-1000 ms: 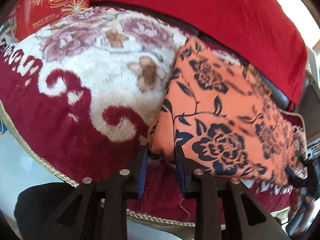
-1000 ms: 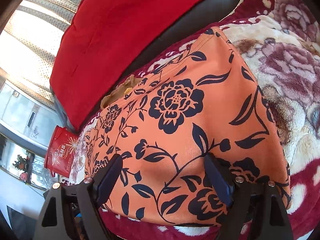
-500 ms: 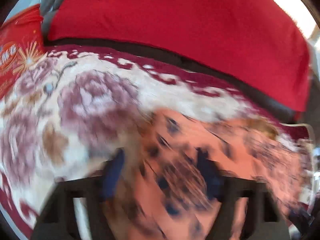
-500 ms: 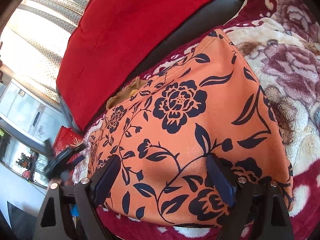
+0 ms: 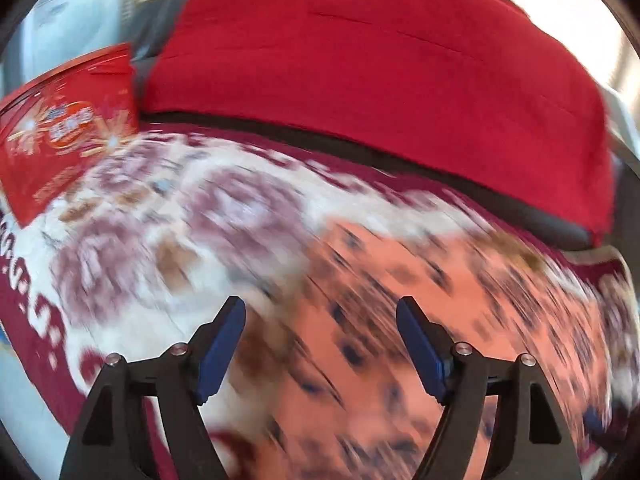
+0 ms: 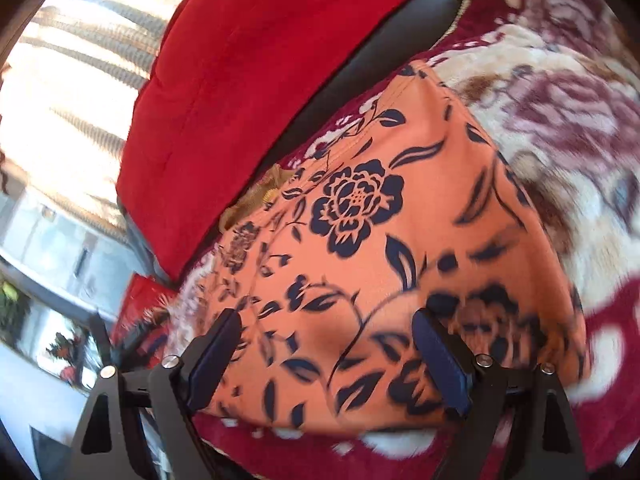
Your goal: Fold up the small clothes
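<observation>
An orange garment (image 6: 384,248) with dark blue flowers lies folded flat on the flowered plush blanket (image 6: 568,128). In the left wrist view the same garment (image 5: 460,320) is blurred by motion and fills the lower right. My left gripper (image 5: 320,312) hovers above its left edge, jaws opening wide, nothing pressed between the blue pads. My right gripper (image 6: 324,320) stands open over the garment's near part, with the cloth below the pads and not pinched.
A red cushion (image 5: 380,72) leans on the dark sofa back (image 6: 384,52) behind the blanket. A red printed box (image 5: 64,136) stands at the blanket's far left. The other gripper's black frame (image 6: 108,344) shows at the left of the right wrist view.
My left gripper let go of the garment's corner, opened wide, and swung up and over the cloth. The right gripper stayed open and shifted slightly.
</observation>
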`<state>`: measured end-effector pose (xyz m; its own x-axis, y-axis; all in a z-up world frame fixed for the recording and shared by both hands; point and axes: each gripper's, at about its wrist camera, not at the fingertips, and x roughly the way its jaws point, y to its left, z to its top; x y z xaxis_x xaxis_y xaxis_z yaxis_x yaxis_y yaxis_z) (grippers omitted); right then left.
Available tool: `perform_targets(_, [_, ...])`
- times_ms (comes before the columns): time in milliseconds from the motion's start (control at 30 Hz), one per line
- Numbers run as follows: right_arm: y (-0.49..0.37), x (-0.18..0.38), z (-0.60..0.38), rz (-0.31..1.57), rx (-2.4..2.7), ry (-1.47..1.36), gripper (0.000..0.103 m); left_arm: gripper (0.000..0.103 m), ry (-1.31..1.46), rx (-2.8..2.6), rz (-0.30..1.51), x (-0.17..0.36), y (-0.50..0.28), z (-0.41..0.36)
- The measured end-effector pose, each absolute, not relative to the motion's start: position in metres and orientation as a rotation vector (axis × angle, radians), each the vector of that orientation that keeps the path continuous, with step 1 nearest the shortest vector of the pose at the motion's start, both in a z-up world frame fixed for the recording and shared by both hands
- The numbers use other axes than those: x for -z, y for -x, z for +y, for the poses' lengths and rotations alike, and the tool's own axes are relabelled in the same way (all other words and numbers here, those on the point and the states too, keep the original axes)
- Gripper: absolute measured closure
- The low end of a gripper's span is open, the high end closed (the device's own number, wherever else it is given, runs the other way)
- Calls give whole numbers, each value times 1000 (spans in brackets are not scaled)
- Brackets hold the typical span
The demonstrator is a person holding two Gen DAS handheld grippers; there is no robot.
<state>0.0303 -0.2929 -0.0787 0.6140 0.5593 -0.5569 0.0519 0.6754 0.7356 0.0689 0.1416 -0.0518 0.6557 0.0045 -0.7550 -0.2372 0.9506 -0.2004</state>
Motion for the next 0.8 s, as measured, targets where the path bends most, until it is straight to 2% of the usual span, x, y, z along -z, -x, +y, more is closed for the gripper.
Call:
perform_targets(167, [27,90,-297,852,-320,-917,14,24,187,-6,849,59,-27,70])
perform_targets(333, [42,118,-320,870,-270,-1067,14,24,55,31,875,64,-24,16])
perform_targets(467, [28,111,-340,786,-229,-1091,14,24,19,7,880,61,-27,1])
perform_targets(567, [10,123,-349,820,-189,-1110,14,24,36,-9,883,58,-32,-1])
perform_targets(800, [7,122,-347,765,-204,-1102,14,24,9,-25,884,57,-40,-6])
